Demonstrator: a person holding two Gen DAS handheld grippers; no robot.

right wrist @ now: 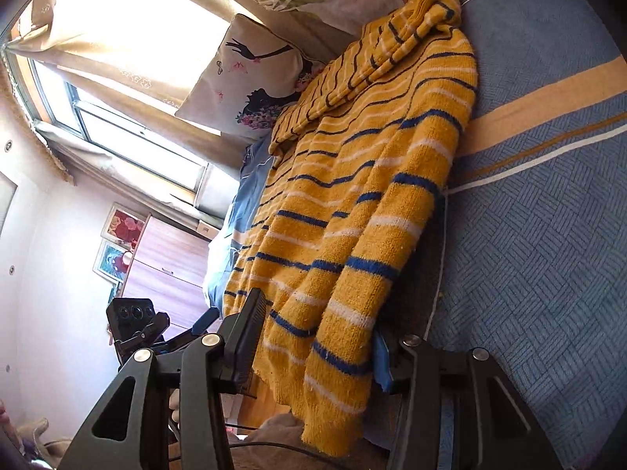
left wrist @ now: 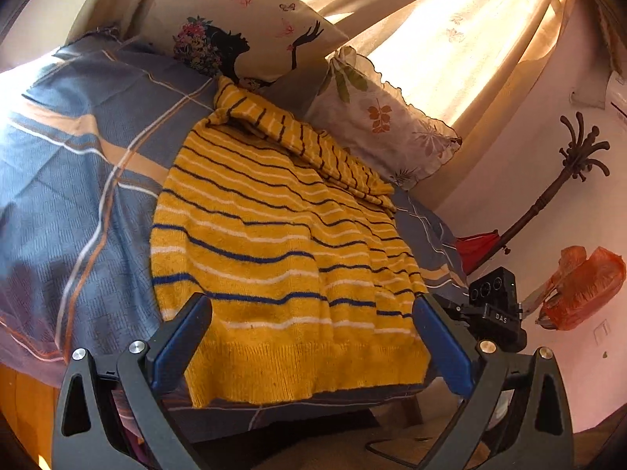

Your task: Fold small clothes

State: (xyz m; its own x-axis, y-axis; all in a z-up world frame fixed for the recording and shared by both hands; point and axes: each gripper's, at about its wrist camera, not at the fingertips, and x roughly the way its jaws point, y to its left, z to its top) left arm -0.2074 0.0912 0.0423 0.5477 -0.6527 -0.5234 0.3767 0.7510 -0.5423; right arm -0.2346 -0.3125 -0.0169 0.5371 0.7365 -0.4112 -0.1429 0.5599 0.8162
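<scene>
A sunlit bedroom with pale curtains (left wrist: 450, 39); the bed's blue checked cover (left wrist: 78, 196) carries a yellow knitted sweater with blue and white stripes (left wrist: 282, 243), hem at the near edge. One sleeve (left wrist: 305, 141) already lies folded across the chest (side and crosswise folds seemingly remain). The left gripper (left wrist: 309, 337) spreads wide over the hem; the right gripper (right wrist: 317, 348) straddles it, apparently unclamped.

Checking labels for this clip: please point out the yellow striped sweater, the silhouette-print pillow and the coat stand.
yellow striped sweater (left wrist: 274, 258): left wrist view, middle of its body.
silhouette-print pillow (left wrist: 250, 19): left wrist view, its printed face.
coat stand (left wrist: 548, 196): left wrist view, its dark pole.
</scene>
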